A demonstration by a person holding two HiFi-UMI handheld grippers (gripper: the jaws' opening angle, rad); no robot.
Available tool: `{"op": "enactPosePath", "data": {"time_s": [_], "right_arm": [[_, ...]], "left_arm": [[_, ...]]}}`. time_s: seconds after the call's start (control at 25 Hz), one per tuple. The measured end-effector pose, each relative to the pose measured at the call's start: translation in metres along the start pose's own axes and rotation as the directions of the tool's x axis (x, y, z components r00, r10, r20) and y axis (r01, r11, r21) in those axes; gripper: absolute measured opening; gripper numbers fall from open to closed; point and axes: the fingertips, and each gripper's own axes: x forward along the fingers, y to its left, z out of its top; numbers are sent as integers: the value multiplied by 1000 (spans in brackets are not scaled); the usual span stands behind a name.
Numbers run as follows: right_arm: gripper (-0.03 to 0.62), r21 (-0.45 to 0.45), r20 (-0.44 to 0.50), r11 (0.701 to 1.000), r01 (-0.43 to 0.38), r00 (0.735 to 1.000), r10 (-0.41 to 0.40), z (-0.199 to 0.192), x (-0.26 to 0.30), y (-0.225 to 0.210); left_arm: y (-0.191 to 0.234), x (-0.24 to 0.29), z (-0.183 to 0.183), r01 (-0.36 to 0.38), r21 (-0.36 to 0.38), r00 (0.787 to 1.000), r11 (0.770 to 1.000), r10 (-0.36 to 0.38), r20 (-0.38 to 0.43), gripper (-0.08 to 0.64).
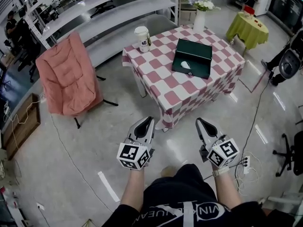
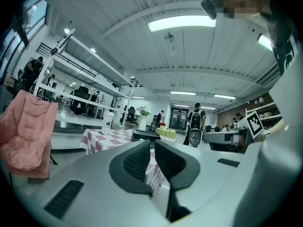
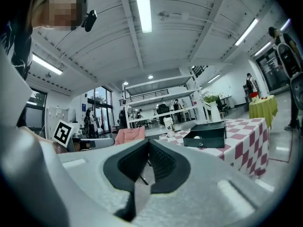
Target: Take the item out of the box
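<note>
A dark green open box (image 1: 191, 58) lies on the table with the red-and-white checked cloth (image 1: 163, 82). A small white item (image 1: 185, 65) rests inside it near the front wall. Both grippers hang over the floor, well short of the table and pointing toward it. My left gripper (image 1: 147, 121) is shut and holds nothing. My right gripper (image 1: 199, 122) is also shut and empty. In the right gripper view the box (image 3: 204, 135) shows far ahead beyond the jaw tips (image 3: 148, 142), with the white item (image 3: 198, 137) just visible. In the left gripper view the box (image 2: 144, 135) is distant past the jaw tips (image 2: 152, 144).
A paper cup (image 1: 142, 38) stands at the table's left corner and a vase of flowers (image 1: 200, 14) at the far edge. A pink folding chair (image 1: 68, 74) is to the left, a green-covered round table (image 1: 246, 28) at far right. Cables and a power strip (image 1: 245, 163) lie right.
</note>
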Motion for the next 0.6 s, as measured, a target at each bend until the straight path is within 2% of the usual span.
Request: {"op": "enactPosePath", "data": {"time_s": [0.16, 0.36, 0.6], "right_arm": [[6, -5, -29, 1000, 0, 1000, 0, -7, 6, 3], [6, 6, -33, 1000, 0, 999, 0, -9, 26, 6], [6, 10, -59, 1000, -12, 998, 13, -17, 49, -2]], "left_arm": [[10, -15, -6, -27, -12, 1000, 1000, 27, 0, 31], [46, -36, -10, -108, -61, 994, 992, 109, 7, 31], [66, -30, -16, -129, -70, 992, 989, 129, -6, 31]]}}
